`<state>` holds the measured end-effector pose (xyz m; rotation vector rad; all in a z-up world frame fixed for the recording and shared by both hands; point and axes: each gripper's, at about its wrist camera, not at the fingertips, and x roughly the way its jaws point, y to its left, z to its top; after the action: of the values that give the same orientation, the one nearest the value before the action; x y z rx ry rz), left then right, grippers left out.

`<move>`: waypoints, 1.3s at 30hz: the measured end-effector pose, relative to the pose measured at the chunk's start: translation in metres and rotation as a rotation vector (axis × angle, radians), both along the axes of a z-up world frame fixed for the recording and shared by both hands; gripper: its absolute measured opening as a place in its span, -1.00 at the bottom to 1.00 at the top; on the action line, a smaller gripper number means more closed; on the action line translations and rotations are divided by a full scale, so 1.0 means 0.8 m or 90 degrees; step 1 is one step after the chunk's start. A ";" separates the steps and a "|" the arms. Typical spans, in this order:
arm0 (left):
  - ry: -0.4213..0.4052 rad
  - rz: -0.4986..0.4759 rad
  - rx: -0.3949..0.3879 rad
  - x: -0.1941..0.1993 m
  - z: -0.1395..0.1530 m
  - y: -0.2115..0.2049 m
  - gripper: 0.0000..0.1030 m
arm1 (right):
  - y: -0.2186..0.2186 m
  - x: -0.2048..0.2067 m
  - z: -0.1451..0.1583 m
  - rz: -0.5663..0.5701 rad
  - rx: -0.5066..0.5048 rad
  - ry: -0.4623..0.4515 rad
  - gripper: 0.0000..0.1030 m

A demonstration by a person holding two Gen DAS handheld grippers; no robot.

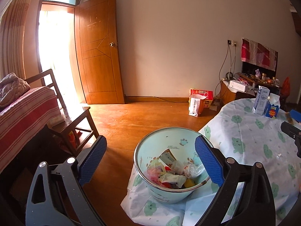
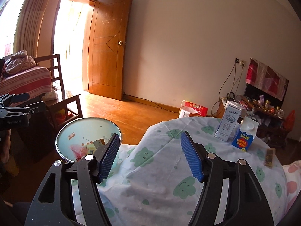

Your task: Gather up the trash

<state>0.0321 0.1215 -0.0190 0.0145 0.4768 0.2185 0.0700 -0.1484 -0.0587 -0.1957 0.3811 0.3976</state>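
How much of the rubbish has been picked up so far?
Done: the bin beside the table already holds crumpled wrappers. In hand: nothing; the left gripper and the right gripper are both open and empty. Left: two cartons and a small brown wrapper are on the table, probably next.

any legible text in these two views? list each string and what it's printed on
"LOOK": blue gable-top carton on the table.
"GenRobot.AI", roughly, small: black body of the left tool, seen from the right wrist.
Tall white carton: large Chinese characters, too distorted to transcribe.
Bin inner wall: orange print, upside down, unreadable.
Red box and white paper bag: too small.
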 end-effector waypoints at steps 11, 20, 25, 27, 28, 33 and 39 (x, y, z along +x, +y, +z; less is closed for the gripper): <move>-0.010 0.005 0.000 -0.009 0.008 0.002 0.82 | -0.015 -0.011 0.012 -0.008 0.012 -0.007 0.31; -0.013 0.006 0.001 -0.010 0.011 0.003 0.84 | -0.012 -0.012 0.014 -0.010 0.013 -0.010 0.31; -0.014 0.008 0.001 -0.011 0.011 0.005 0.87 | -0.011 -0.013 0.014 -0.009 0.013 -0.011 0.31; -0.014 0.008 0.002 -0.011 0.012 0.005 0.88 | -0.011 -0.013 0.014 -0.009 0.014 -0.011 0.32; -0.014 0.008 0.003 -0.011 0.012 0.005 0.88 | -0.011 -0.013 0.014 -0.010 0.014 -0.011 0.32; -0.012 0.008 0.003 -0.010 0.013 0.007 0.88 | -0.011 -0.013 0.014 -0.010 0.014 -0.010 0.32; -0.006 0.000 0.003 -0.008 0.012 0.005 0.88 | -0.010 -0.017 0.014 -0.008 0.013 -0.008 0.33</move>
<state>0.0256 0.1256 -0.0096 0.0178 0.4663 0.2199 0.0562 -0.1562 -0.0474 -0.1755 0.3653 0.3874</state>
